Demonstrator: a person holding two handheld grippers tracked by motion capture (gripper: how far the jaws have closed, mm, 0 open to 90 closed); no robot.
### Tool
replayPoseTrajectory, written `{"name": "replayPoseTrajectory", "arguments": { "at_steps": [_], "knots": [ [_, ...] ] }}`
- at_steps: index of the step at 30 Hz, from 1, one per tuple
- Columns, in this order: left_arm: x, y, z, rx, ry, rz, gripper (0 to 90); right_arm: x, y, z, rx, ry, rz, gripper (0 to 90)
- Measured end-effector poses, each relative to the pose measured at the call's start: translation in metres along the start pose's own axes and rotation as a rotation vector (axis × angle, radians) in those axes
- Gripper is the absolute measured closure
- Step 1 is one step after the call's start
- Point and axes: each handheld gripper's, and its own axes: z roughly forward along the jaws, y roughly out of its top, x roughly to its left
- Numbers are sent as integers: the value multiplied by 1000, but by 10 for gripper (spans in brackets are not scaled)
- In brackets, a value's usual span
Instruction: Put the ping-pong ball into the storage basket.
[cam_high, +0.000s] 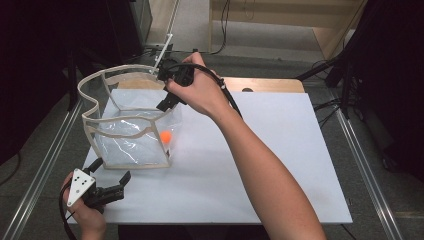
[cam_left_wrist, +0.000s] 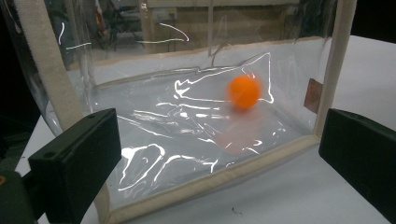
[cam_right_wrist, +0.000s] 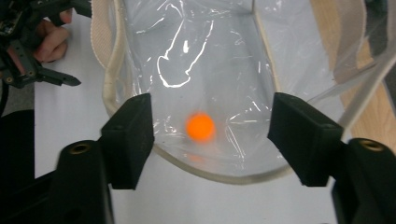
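Note:
A clear plastic bag (cam_high: 127, 135) with a cream fabric rim stands open at the left of the white tabletop. An orange ball (cam_high: 166, 136) is inside it near its front right corner and looks blurred in the left gripper view (cam_left_wrist: 243, 91). My right gripper (cam_high: 167, 102) hangs over the bag's far right rim and points down into it. Its jaws are open, with the ball (cam_right_wrist: 201, 127) well below them inside the bag (cam_right_wrist: 210, 56). My left gripper (cam_high: 111, 170) rests low in front of the bag (cam_left_wrist: 187, 140), open (cam_left_wrist: 215, 140) and touching nothing.
The white tabletop (cam_high: 260, 165) stretches bare to the right and front of the bag. A wooden surface (cam_high: 270, 84) shows behind it. Metal rails (cam_high: 360, 150) run along both sides. Cables lie on the floor at the back.

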Motion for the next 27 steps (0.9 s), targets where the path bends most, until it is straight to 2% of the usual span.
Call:
{"name": "replayPoseTrajectory", "arguments": {
  "at_steps": [3, 6, 9, 12, 27],
  "knots": [
    [0, 0, 0, 1, -1, 1, 0, 0, -5, -3, -31, -2, 19, 151],
    [0, 0, 0, 0, -1, 0, 0, 0, -11, -6, -46, -15, 32, 88],
    [0, 0, 0, -1, -1, 1, 0, 1, -17, -9, -54, -10, 33, 77],
    [0, 0, 0, 0, 0, 0, 0, 1, -23, -11, -60, -11, 38, 0],
    [0, 0, 0, 2, 0, 2, 0, 10, -48, -21, -63, -31, 52, 0]
  ]
}}
